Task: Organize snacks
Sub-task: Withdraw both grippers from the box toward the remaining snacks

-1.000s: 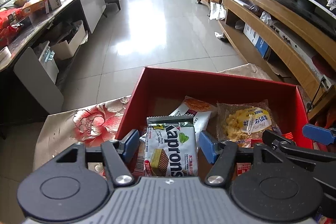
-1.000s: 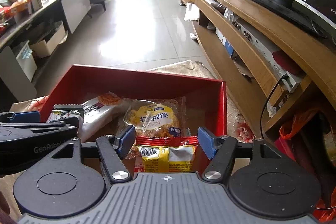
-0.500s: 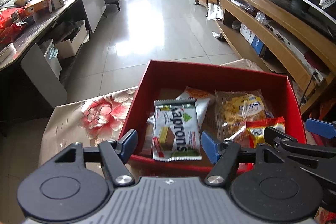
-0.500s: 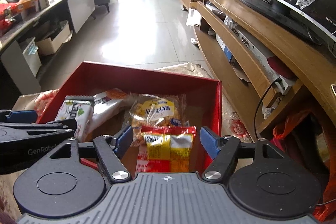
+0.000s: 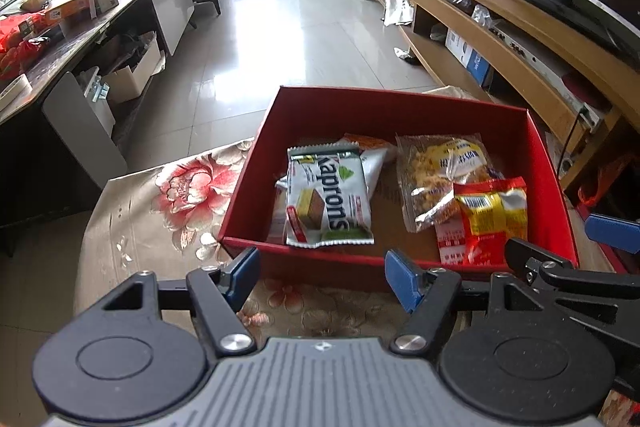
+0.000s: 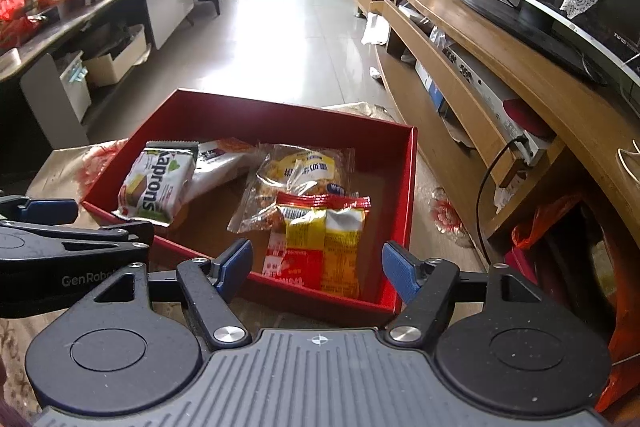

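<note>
A red box [image 5: 400, 109] [image 6: 406, 195] stands on a floral tablecloth [image 5: 168, 195]. In it lie a white Kaprons wafer pack [image 5: 328, 201] [image 6: 154, 187], a white pack under it [image 5: 374, 163], a clear bag of yellow snacks [image 5: 440, 175] [image 6: 302, 171] and a red and yellow pack [image 5: 490, 215] [image 6: 324, 239]. My left gripper [image 5: 322, 277] is open and empty, just short of the box's near wall. My right gripper [image 6: 316, 267] is open and empty over the box's near right corner. It also shows in the left wrist view [image 5: 560, 275].
A long wooden TV cabinet [image 6: 500, 67] with a television runs along the right. A dark cluttered table [image 5: 80, 27] stands at the left, with boxes beneath. The tiled floor [image 5: 300, 39] lies beyond the box. A red bag [image 6: 540, 223] sits at the right.
Both grippers have pulled back and up from inside the box to its near edge. The Kaprons pack and the red and yellow pack stay lying in the box.
</note>
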Action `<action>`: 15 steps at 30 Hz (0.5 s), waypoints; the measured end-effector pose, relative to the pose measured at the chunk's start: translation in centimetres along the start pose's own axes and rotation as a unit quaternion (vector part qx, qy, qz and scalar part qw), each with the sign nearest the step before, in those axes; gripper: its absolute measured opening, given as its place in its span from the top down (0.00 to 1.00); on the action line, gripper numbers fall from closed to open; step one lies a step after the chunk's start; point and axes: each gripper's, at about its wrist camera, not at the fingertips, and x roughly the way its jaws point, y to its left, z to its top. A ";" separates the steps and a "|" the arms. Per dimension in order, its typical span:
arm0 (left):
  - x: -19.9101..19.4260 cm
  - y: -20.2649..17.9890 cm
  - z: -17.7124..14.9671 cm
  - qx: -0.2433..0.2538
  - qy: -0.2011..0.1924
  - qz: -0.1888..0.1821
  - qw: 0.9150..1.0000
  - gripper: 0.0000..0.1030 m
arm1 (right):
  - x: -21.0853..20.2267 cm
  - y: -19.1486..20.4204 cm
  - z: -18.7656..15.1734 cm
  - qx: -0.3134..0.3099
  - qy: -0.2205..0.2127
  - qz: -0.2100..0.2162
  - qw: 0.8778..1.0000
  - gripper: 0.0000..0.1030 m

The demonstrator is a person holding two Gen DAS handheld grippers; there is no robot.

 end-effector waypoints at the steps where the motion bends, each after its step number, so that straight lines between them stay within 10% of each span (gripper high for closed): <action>1: -0.1 0.0 -0.2 0.001 0.001 -0.001 1.000 0.35 | -0.1 0.0 -0.2 0.000 0.001 0.000 1.000 0.25; 15: 0.2 0.1 -6.4 0.021 0.071 -0.016 0.997 0.34 | -2.1 1.3 -5.0 -0.011 0.037 0.002 0.999 0.23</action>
